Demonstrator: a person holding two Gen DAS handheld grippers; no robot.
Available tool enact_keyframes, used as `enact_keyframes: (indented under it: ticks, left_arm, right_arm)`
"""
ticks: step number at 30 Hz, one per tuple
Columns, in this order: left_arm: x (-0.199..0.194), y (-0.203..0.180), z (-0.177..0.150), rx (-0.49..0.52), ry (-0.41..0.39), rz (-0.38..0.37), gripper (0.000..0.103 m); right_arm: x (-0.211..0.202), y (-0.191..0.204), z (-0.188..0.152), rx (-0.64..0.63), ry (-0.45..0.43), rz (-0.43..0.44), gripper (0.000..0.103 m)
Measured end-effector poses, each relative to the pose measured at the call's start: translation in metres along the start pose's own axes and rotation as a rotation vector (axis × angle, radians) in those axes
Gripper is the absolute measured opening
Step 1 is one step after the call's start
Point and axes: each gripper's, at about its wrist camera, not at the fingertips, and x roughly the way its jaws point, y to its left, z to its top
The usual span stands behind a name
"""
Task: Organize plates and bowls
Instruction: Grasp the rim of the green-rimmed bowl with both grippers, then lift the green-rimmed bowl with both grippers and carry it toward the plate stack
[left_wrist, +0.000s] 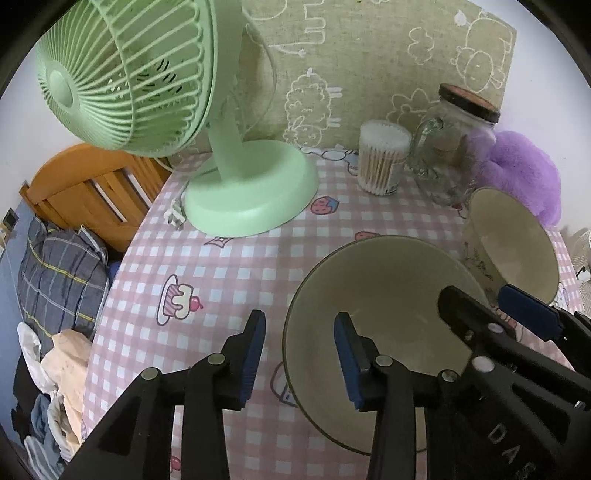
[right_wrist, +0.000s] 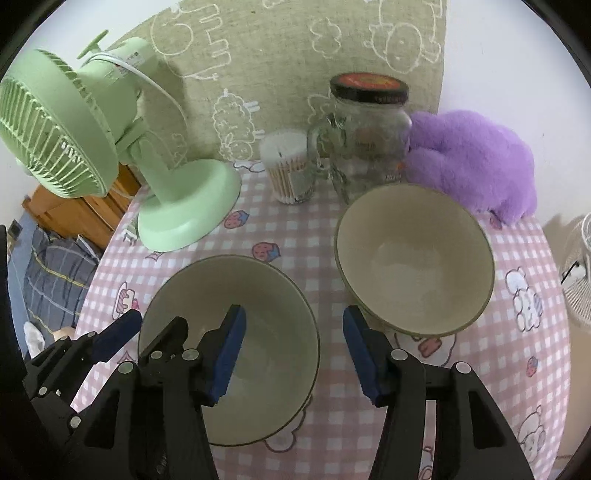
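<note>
Two cream bowls with dark green rims stand on a pink checked tablecloth. The near bowl (left_wrist: 388, 291) (right_wrist: 269, 299) is at the left, the far bowl (left_wrist: 517, 240) (right_wrist: 413, 258) at the right near the jar. My left gripper (left_wrist: 299, 354) is open, its jaws straddling the near bowl's left rim without touching; it also shows in the right wrist view (right_wrist: 147, 328). My right gripper (right_wrist: 293, 354) is open, straddling the near bowl's right rim, one finger inside the bowl; it shows in the left wrist view (left_wrist: 480, 306). Both are empty.
A green desk fan (left_wrist: 236, 184) (right_wrist: 177, 206) stands at the back left with its plug on the cloth. A cotton swab tub (left_wrist: 382, 158) (right_wrist: 288, 170), a glass jar (left_wrist: 450, 147) (right_wrist: 365, 136) and a purple plush (left_wrist: 524, 173) (right_wrist: 469, 162) line the back. The table edge falls off left.
</note>
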Motion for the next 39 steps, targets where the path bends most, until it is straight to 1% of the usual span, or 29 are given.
enact_keyframes:
  ticks: [2,4,5,6,7,9,14,18,23,29,32,39]
  left_arm:
    - [0.004,0.001,-0.001,-0.005,0.009,-0.003,0.038]
    - [0.009,0.002,-0.001,-0.013,0.023,-0.006,0.031]
    - [0.012,0.003,-0.001,-0.02,0.035,-0.009,0.029]
    - [0.015,0.003,-0.002,-0.025,0.046,-0.011,0.025]
    - [0.018,0.004,-0.002,-0.026,0.055,-0.015,0.023]
    - [0.019,0.001,-0.003,-0.017,0.056,-0.024,0.02]
    - [0.02,-0.001,-0.003,-0.005,0.035,-0.007,0.02]
    - [0.019,-0.002,-0.003,-0.005,0.044,-0.002,0.02]
    - [0.007,-0.001,0.0,-0.001,0.023,0.004,0.02]
    - [-0.023,0.001,0.004,-0.002,-0.022,0.001,0.02]
    - [-0.039,0.002,0.004,-0.004,-0.042,-0.004,0.021]
    - [-0.079,0.005,-0.006,-0.01,-0.1,-0.018,0.021]
  right_arm:
    - [0.005,-0.002,0.0,0.003,0.008,-0.005,0.051]
    - [0.012,-0.002,0.0,0.001,0.025,-0.005,0.041]
    - [0.014,-0.003,0.0,-0.001,0.028,-0.004,0.039]
    - [0.017,-0.002,0.001,-0.003,0.029,-0.004,0.035]
    - [0.02,-0.002,0.001,-0.009,0.034,-0.005,0.029]
    - [0.025,-0.001,0.0,-0.014,0.046,0.002,0.022]
    - [0.028,-0.001,0.001,-0.023,0.033,-0.01,0.022]
    - [0.028,0.0,0.001,-0.029,0.035,-0.019,0.022]
    - [0.02,0.0,0.002,-0.025,0.026,-0.013,0.022]
    - [-0.008,0.004,0.006,-0.019,-0.007,-0.013,0.022]
    - [-0.028,0.007,0.005,-0.015,-0.035,-0.016,0.022]
    - [-0.072,0.013,-0.004,-0.016,-0.084,-0.026,0.022]
